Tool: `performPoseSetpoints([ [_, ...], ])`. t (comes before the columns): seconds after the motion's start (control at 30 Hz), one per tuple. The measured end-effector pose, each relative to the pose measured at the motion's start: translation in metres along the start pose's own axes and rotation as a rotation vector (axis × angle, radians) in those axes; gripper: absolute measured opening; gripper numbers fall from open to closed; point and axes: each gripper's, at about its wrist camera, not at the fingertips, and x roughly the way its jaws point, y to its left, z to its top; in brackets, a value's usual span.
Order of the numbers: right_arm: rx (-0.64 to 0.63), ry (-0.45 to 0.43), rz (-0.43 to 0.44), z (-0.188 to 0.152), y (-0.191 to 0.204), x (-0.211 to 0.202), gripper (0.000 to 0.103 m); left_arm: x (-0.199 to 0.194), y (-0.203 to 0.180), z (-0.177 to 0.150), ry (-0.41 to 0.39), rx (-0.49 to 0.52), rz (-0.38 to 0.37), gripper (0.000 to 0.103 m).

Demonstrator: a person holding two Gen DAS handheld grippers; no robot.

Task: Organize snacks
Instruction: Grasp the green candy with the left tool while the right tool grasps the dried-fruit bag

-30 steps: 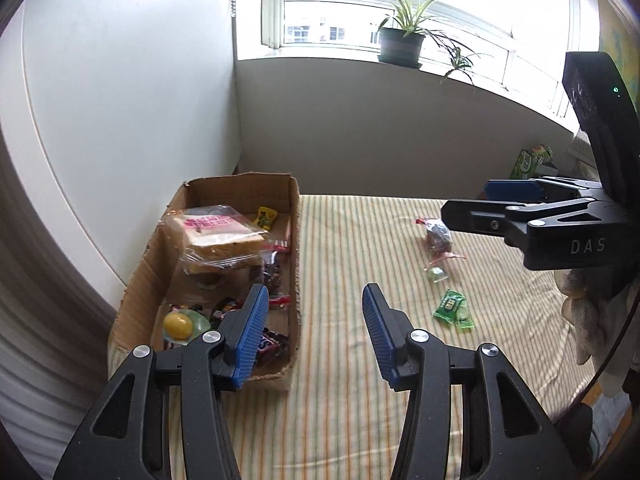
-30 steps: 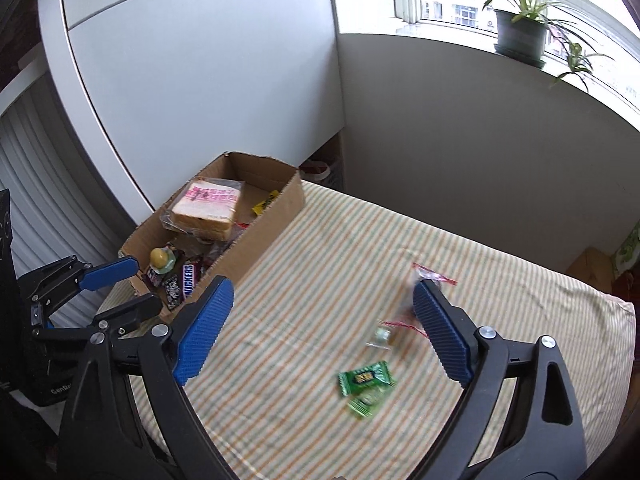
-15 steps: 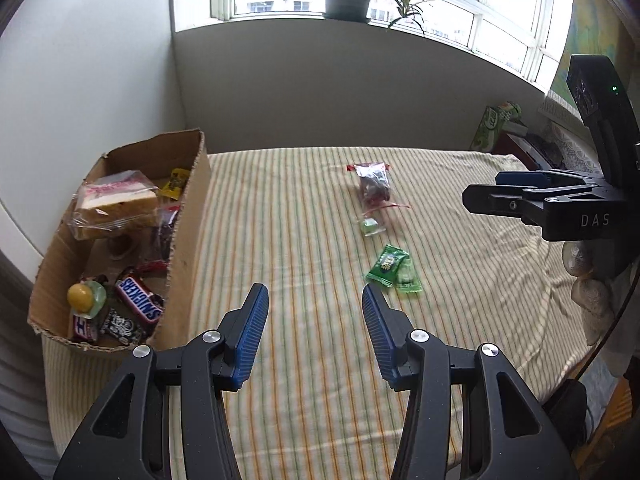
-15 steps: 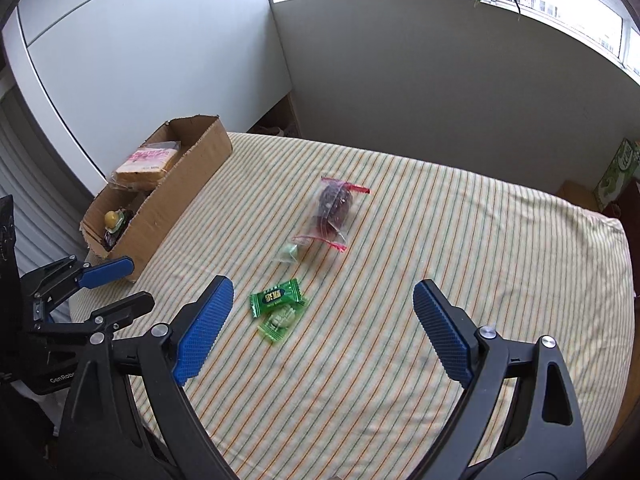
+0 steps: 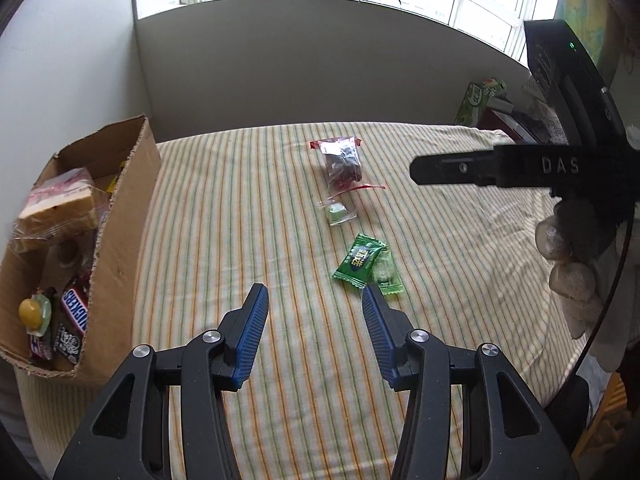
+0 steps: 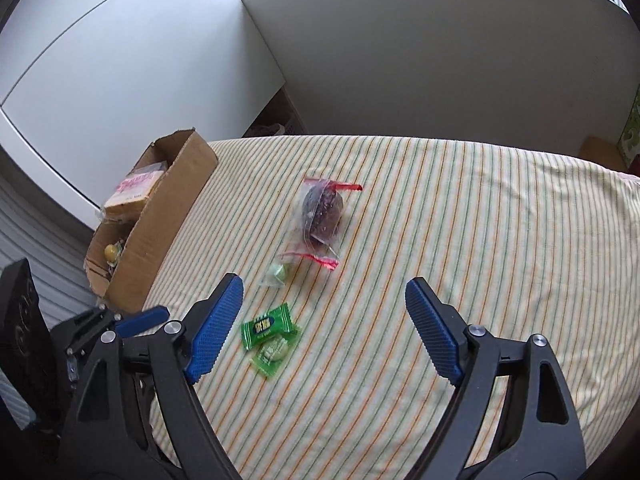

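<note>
left hand-held gripper (image 5: 314, 300): part-open, empty | right hand-held gripper (image 6: 324, 294): wide, just narrowing, empty | 2 green candies (image 6: 270, 334) below

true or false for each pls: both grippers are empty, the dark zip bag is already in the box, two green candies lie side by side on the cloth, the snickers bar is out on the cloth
1. Both the left gripper and the right gripper are empty: true.
2. The dark zip bag is in the cardboard box: false, it lies on the striped cloth.
3. Two green candies lie touching on the cloth: true.
4. The Snickers bar is on the cloth: false, it is in the box.
</note>
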Motion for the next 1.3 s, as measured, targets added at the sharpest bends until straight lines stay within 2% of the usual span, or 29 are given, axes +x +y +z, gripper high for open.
performPoseSetpoints([
  [0.33, -0.023, 0.031, -0.019, 0.029, 0.008, 0.036, 0.087, 0.025, -0.014, 0.009, 0.041, 0.049, -0.035, 0.048],
  [0.67, -0.024, 0.052, -0.033, 0.035, 0.003, 0.055, 0.086, 0.053, -0.023, 0.016, 0.082, 0.061, -0.029, 0.047],
  [0.8, -0.026, 0.065, -0.046, 0.037, 0.002, 0.059, 0.08, 0.063, -0.027, 0.019, 0.09, 0.058, -0.027, 0.04],
  [1.0, -0.03, 0.079, -0.067, 0.041, 0.003, 0.066, 0.08, 0.065, -0.028, 0.022, 0.083, 0.055, -0.017, 0.032],
  [1.1, -0.044, 0.093, -0.087, 0.043, 0.006, 0.072, 0.08, 0.068, -0.022, 0.021, 0.086, 0.042, 0.021, 0.03],
  [1.17, -0.04, 0.103, -0.085, 0.044, 0.006, 0.077, 0.08, 0.066, -0.016, 0.02, 0.084, 0.023, 0.006, 0.028],
  [1.3, -0.043, 0.125, -0.086, 0.048, 0.011, 0.088, 0.067, 0.067, -0.014, 0.02, 0.082, 0.028, 0.01, 0.028],
])
